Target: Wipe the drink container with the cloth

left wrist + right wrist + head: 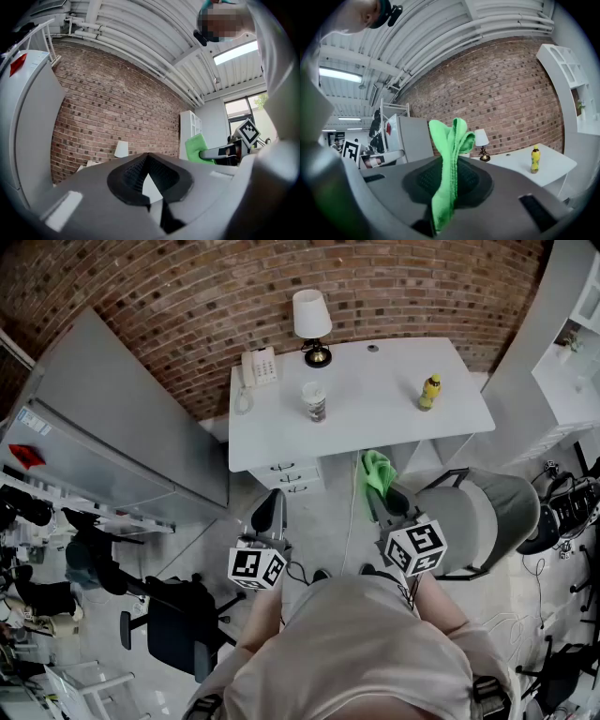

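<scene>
- The yellow drink bottle [430, 390] stands upright near the right end of the white desk [375, 432], on its own with bare top around it. The right gripper view shows it too, small and far off [535, 159].
- It looks to be a slim plastic bottle with a yellow body, a yellow cap and a darker band about the middle. I cannot read any label from here.
- I'd judge it light and tall for its base, so easy to knock over, and smooth enough to slip. It is best held round the body just below the cap, or steadied there while the cloth works down the side.
- A lidded cup [314, 401] also stands on the desk, nearer the lamp [312, 324] and telephone [259, 367]. It could be the container meant, though the bottle seems likelier to me.
- The right gripper [382, 498] has its jaws closed on a bright green cloth [450, 140]. The cloth is bunched in soft folds that stick up past the fingertips, with a tail hanging down behind them.
- The cloth looks like limp microfibre that will drape and wrap round a curve. It offers no stiffness, so the pressure must come from the jaws behind it.
- The left gripper [270, 514] has its jaws brought together at the tips with nothing between them [149, 157].
- Both grippers are held well back from the desk, out over the floor, so wiping has not begun. The person would have to step in first.
</scene>
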Available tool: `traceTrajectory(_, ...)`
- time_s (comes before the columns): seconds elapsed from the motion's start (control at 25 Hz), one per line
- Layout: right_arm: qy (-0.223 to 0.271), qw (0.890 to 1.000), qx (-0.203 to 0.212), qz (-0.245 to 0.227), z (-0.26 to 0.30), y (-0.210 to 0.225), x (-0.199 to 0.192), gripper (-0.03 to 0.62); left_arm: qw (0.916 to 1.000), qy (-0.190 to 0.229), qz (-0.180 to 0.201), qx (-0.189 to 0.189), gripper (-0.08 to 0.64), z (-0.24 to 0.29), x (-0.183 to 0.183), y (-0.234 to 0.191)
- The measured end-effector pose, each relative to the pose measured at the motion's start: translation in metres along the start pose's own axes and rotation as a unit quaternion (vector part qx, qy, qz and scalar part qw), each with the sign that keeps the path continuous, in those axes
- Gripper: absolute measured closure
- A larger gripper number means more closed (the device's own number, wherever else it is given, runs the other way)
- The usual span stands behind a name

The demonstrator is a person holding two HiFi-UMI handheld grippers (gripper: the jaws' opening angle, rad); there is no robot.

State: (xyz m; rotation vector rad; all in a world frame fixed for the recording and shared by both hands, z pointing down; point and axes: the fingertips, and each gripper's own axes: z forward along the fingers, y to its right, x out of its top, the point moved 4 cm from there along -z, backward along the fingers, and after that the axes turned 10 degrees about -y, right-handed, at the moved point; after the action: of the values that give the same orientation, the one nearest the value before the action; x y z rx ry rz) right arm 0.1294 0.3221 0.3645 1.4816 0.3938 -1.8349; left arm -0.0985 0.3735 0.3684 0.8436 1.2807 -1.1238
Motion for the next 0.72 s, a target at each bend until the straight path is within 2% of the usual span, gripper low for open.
traceTrajectory(0.36,0.002,1.000,0.005,-0.002,0.002,0.008,0.002,0.549,0.9999,-0.007,-0.006,0.005,0.551,0.009,-0.003,0.003)
traceTrajectory(0.72,0.000,1.000,0.012,-0.003,0.001,0.033,0.001,0.549,0.9999,-0.007,-0.003,0.015,0.552,0.024,-0.007,0.019)
